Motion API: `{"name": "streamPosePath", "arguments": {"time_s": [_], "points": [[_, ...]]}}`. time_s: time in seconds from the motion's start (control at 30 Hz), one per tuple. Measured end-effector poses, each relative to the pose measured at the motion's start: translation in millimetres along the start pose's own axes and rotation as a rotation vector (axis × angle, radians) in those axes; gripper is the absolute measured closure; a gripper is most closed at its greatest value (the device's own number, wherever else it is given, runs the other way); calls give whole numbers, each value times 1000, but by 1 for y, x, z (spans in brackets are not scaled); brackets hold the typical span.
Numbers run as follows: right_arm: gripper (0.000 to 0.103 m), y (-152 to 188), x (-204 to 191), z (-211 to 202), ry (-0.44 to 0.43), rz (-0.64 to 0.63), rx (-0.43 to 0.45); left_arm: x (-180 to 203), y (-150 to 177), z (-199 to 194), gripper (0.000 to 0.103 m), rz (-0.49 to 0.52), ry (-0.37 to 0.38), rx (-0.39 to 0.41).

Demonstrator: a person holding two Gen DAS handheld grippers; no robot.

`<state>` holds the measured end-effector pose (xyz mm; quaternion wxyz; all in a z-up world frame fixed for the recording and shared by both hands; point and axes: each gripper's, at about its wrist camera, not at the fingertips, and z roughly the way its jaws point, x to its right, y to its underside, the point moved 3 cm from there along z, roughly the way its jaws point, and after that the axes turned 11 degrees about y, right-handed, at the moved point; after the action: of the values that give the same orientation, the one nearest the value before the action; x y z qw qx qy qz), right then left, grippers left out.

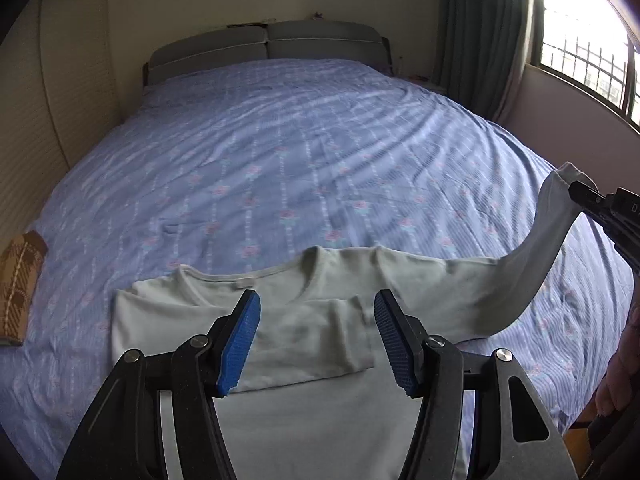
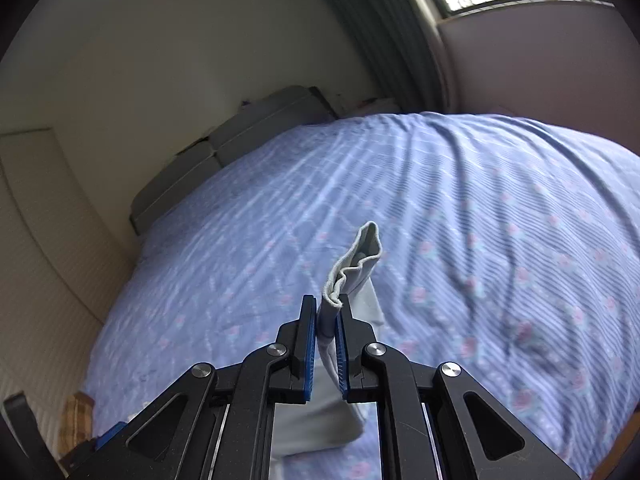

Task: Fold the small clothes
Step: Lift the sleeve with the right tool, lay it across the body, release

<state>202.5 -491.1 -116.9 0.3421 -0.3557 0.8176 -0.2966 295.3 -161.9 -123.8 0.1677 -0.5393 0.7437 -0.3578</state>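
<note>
A pale grey long-sleeved shirt lies flat on the bed, neckline towards the headboard. Its left sleeve is folded across the chest. My left gripper is open and empty, hovering just above the shirt's chest. My right gripper is shut on the cuff of the right sleeve and holds it lifted off the bed. In the left wrist view that sleeve rises up to the right gripper at the right edge.
The bed has a blue flowered sheet and a grey headboard. A brown plaid folded item lies at the bed's left edge. A wall runs along the left; curtain and window are at right.
</note>
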Motion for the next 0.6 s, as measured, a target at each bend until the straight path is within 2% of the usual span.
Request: {"name": "streamPosePath", "arguments": {"time_s": [0.17,0.3,0.5,0.6], "points": [[92,23,-103,-2,-112,-164,-9,-82,10,-42,43,-91,-75,47],[92,64,-179,-1,-187,-289,-41,-144,29,-65,42,-170,-128,60],[92,145,-261,16,-258,-434,-136,-213,66,-85,42,-254,-191,40],[92,182,-285,22,-279,-476,-197,-233,82,-90,42,-280,-206,27]]}}
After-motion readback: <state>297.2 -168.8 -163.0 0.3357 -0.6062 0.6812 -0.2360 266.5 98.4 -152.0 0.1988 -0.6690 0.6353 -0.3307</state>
